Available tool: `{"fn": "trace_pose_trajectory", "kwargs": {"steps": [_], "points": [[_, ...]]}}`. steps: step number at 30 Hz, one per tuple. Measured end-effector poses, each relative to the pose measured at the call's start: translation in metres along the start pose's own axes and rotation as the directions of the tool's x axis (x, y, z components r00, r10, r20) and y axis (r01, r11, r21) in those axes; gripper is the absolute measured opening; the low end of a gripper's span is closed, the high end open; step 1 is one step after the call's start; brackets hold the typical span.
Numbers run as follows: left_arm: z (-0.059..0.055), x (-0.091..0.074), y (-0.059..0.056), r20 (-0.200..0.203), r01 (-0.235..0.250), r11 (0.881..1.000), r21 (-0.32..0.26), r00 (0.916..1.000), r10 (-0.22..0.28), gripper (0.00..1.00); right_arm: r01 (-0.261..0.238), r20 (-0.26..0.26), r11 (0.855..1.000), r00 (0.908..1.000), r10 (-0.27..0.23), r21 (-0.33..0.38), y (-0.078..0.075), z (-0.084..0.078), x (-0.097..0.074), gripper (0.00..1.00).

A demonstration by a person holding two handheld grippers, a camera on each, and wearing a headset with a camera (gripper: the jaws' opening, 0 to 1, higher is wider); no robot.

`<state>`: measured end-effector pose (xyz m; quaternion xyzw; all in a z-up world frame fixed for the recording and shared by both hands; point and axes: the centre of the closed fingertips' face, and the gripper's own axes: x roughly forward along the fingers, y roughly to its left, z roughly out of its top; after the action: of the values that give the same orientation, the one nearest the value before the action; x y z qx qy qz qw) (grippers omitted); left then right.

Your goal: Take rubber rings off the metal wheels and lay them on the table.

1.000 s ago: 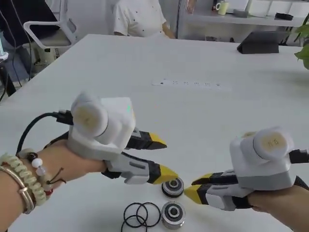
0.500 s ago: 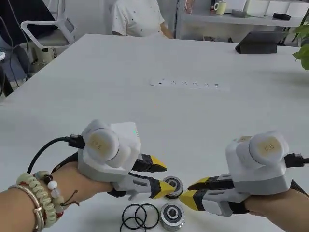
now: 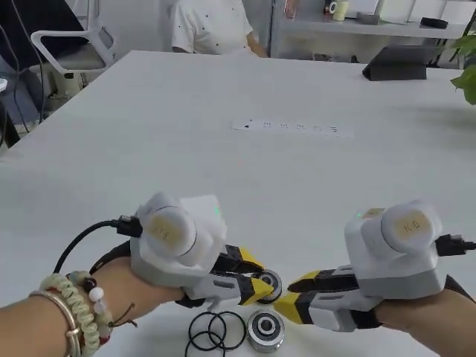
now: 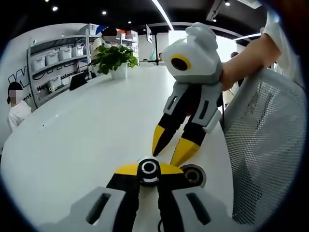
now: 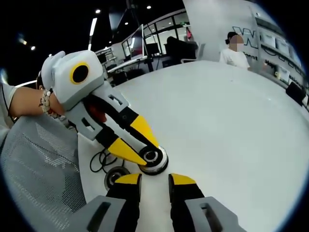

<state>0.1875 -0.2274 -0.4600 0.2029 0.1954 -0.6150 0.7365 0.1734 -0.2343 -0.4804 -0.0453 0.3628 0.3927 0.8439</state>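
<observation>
Two metal wheels lie near the table's front edge. The farther wheel (image 3: 268,282) (image 4: 148,167) (image 5: 154,158) sits between the yellow tips of my left gripper (image 3: 256,277) (image 4: 148,170) (image 5: 146,151), which is shut on it. The nearer wheel (image 3: 265,329) (image 4: 193,175) (image 5: 116,177) lies free beside it. To its left, several thin black rubber rings (image 3: 216,331) (image 5: 99,162) lie overlapped on the table. My right gripper (image 3: 292,292) (image 4: 168,151) (image 5: 154,180) hovers just right of the held wheel, open, with nothing between its tips.
The white table (image 3: 245,171) stretches far ahead, with a flush socket strip (image 3: 290,128) at its middle. A person in a white shirt (image 3: 212,26) sits at the far end, by an office chair (image 3: 74,48). A dark case (image 3: 401,71) and a plant (image 3: 467,71) are far right.
My left gripper has come down and forward, and its jaws have narrowed from wide apart onto the farther wheel. The right gripper has edged slightly left toward that wheel.
</observation>
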Motion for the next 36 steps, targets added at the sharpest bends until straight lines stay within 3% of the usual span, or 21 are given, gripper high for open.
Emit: {"fn": "trace_pose_trajectory", "kwargs": {"steps": [16,23,27,29,31,36], "points": [[-0.0003,0.0009,-0.0007,0.004,-0.005,1.0,-0.01,1.0,0.005,0.07,0.001,0.031,0.998,0.9995,0.001,-0.057,0.0026,0.0031,0.0049,0.17],[-0.0006,0.0008,-0.0006,0.003,-0.008,1.0,-0.022,1.0,0.008,0.08,0.004,0.019,0.989,0.9998,-0.001,-0.147,0.0033,0.0024,0.003,0.1],[-0.0006,0.0008,-0.0004,0.006,-0.009,1.0,-0.03,0.9999,0.009,0.08,0.005,0.017,0.989,0.9999,-0.002,-0.15,0.0031,0.0025,0.0032,0.1],[-0.0008,0.0006,-0.0002,0.005,-0.008,1.0,-0.03,1.0,0.008,0.08,0.03,0.01,0.979,0.9996,-0.028,-0.203,-0.0027,0.0029,0.0024,0.01],[-0.0007,0.0007,-0.0006,0.007,-0.006,1.0,-0.03,1.0,0.006,0.07,0.026,0.005,0.987,0.9997,-0.025,-0.161,-0.0024,0.0022,0.0014,0.0],[-0.0006,0.0008,-0.0006,0.004,-0.007,1.0,-0.025,1.0,0.007,0.07,0.036,-0.003,0.985,0.9993,-0.037,-0.171,-0.0032,0.0023,0.0017,0.0]]}}
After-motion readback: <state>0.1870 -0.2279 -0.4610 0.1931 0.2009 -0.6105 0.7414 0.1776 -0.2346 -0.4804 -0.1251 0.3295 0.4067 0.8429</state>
